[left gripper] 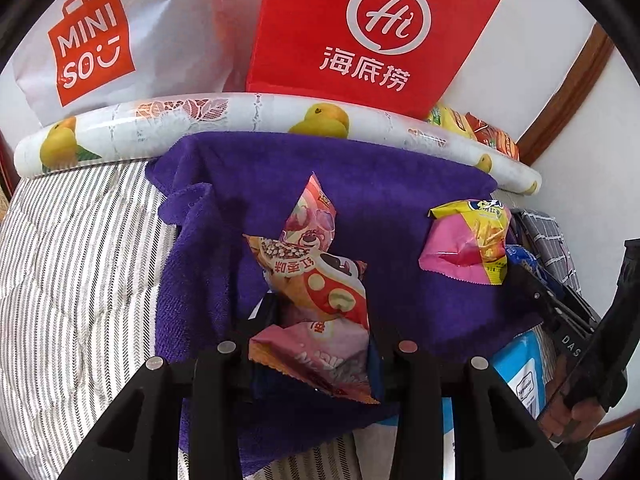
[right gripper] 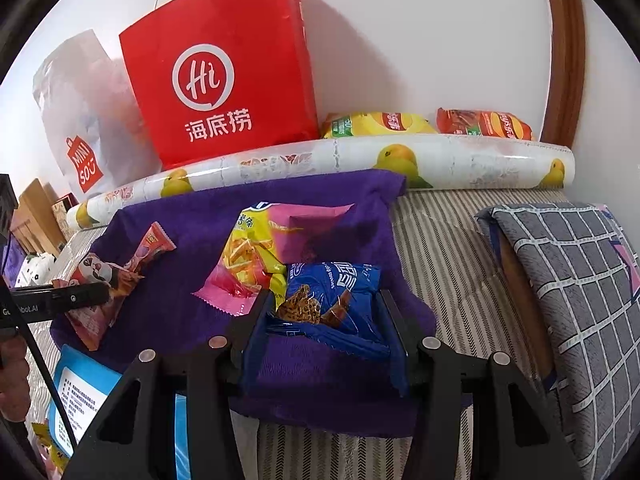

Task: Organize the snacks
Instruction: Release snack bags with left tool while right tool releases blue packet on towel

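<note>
Right wrist: blue cookie packet (right gripper: 336, 300) between tool (right gripper: 322, 312) fingers.

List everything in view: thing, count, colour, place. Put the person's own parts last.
Purple towel: 1, on the striped bed cover.
Bear snack packs: 2, pink-red, on the towel, in the left claw.
Yellow-pink snack bag: 1, mid-towel.
Blue cookie pack: 1, between the right claw's fingers.
Chip bags: 2, yellow and red, behind the roll.
Fruit-print roll: 1, white, along the wall.
Red paper bag: 1, against the wall.
White Miniso bag: 1, beside it.
Grey checked pillow: 1, right.
Blue-white pack: 1, at the towel's near edge.
Left claw, right claw: black.
</note>
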